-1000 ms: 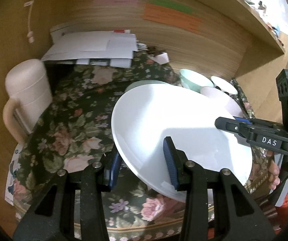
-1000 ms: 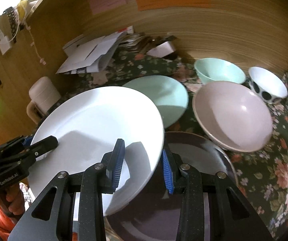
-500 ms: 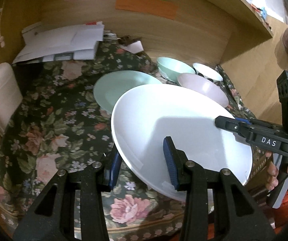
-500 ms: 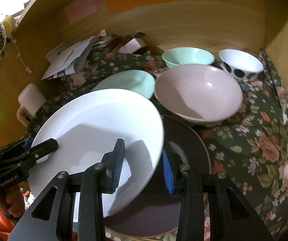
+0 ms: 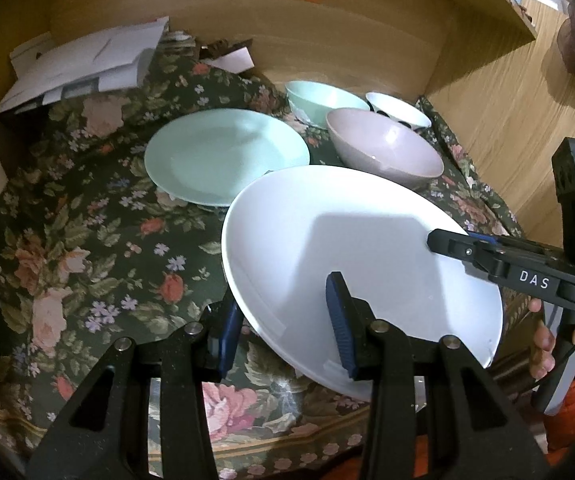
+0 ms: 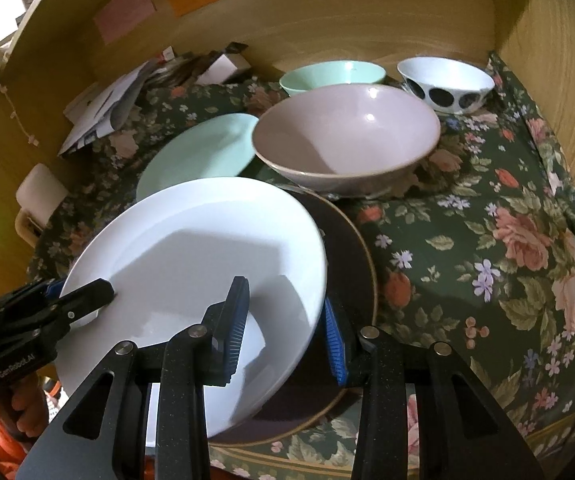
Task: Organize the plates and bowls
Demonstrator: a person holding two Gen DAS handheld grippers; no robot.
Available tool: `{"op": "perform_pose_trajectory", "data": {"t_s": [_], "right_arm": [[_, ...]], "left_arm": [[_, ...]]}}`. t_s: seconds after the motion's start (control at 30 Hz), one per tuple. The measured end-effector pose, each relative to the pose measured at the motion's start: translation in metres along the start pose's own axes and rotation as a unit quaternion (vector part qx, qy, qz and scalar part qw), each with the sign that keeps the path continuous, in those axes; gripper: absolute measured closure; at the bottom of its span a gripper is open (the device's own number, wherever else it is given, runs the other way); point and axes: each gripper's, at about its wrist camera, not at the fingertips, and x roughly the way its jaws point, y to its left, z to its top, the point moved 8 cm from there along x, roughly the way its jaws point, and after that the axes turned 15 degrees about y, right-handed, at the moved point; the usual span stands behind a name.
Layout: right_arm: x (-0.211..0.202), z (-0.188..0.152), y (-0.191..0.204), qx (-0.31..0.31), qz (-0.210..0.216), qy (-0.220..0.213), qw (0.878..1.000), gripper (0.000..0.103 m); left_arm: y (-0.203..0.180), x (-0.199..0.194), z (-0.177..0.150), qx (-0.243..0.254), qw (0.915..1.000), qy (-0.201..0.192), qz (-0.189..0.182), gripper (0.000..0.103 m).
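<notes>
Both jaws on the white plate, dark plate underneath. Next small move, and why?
Probably lower it a little more and level it onto the dark plate. The white plate is clamped at opposite rims by the left gripper and the right gripper, and sits tilted, partly over the dark plate on the floral cloth. Keep it short of the pink bowl just behind.

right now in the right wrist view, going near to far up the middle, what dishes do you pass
white plate held in the tools → dark brown plate beneath it → pink bowl → mint green bowl at the back by the wooden wall
</notes>
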Motion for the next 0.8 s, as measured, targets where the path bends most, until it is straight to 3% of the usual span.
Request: {"op": "perform_pose_trajectory", "data": {"t_s": [0.8], "right_arm": [[0.008, -0.004, -0.009, 0.006, -0.011, 0.019, 1.000, 0.068]], "left_arm": [[-0.003, 0.029, -0.003, -0.013, 0.9992, 0.031, -0.022, 0.062]]}}
